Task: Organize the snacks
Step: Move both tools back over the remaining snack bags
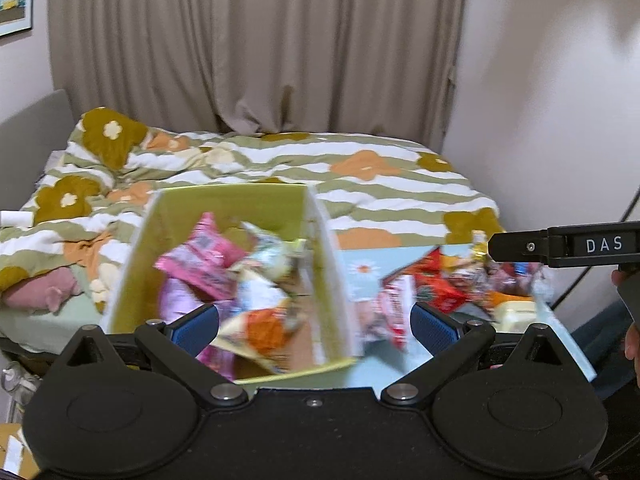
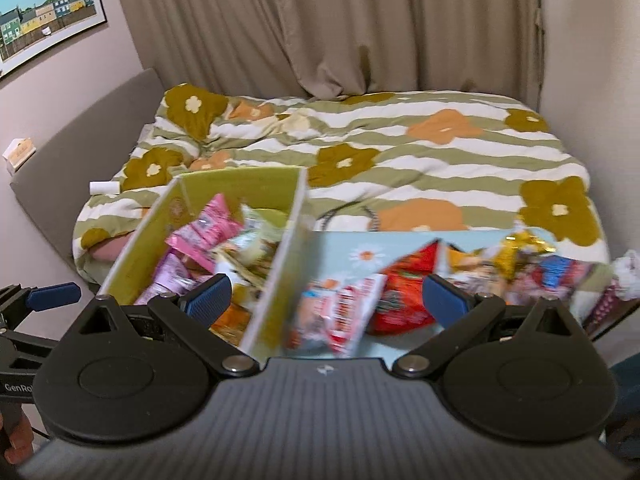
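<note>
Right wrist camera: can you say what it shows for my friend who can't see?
The right claw hangs open and empty above a yellow-green box holding snack packets, with more loose snack packets piled beside it on a light blue surface. Behind are a flowered blanket on a bed and beige curtains.

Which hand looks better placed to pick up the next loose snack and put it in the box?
Right, probably. The right tool is open over the loose snacks beside the green box; the left tool, also open, faces into the box.
</note>
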Tool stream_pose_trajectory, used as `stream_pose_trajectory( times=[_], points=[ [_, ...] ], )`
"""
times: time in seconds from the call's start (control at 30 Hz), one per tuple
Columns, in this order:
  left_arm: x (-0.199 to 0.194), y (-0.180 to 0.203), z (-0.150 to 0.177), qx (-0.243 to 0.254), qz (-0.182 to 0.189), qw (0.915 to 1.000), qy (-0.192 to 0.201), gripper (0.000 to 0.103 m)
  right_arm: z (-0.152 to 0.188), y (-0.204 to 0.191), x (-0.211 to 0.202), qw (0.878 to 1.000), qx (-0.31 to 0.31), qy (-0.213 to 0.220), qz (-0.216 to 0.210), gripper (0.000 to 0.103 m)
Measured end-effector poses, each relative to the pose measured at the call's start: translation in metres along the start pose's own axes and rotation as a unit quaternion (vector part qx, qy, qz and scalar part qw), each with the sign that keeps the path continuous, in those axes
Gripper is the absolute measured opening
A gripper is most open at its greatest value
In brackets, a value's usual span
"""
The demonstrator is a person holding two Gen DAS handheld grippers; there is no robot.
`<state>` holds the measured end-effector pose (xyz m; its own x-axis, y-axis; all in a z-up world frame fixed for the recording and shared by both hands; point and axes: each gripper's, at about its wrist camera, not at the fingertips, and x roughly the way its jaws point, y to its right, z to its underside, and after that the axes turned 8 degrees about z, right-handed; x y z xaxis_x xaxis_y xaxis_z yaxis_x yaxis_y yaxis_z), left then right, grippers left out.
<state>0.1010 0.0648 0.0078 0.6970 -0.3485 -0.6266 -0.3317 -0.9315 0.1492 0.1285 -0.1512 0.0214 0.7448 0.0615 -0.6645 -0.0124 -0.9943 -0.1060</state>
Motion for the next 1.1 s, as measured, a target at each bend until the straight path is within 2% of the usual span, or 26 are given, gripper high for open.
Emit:
stream_pose_trajectory(
  times=[0.3, 0.47, 0.57, 0.83, 0.97, 1.1],
  points=[
    [0.032, 0.097, 0.014, 0.021, 0.045, 0.9983, -0.029, 0.103, 0.021, 0.104, -0.016, 1.0, 0.013, -0.019, 0.014, 0.103],
    [0.064, 0.141, 0.03, 0.024, 0.081, 0.9949, -0.056, 0.103, 0.038, 0.149, -0.004, 0.999, 0.02, -0.041, 0.026, 0.103],
    [0.087, 0.163, 0.041, 0.039, 0.092, 0.9912, -0.087, 0.103, 0.049, 0.171, 0.012, 0.997, 0.031, -0.063, 0.021, 0.103],
    [0.153, 0.188, 0.078, 0.063, 0.101, 0.9765, -0.18, 0.103, 0.081, 0.2, 0.054, 0.99, 0.076, -0.116, 0.001, 0.103],
    [0.173, 0.189, 0.091, 0.067, 0.101, 0.971, -0.206, 0.103, 0.094, 0.202, 0.072, 0.987, 0.089, -0.136, -0.002, 0.103],
    [0.19, 0.192, 0.102, 0.085, 0.086, 0.9677, -0.221, 0.103, 0.105, 0.201, 0.088, 0.983, 0.101, -0.154, -0.003, 0.103]
  ],
)
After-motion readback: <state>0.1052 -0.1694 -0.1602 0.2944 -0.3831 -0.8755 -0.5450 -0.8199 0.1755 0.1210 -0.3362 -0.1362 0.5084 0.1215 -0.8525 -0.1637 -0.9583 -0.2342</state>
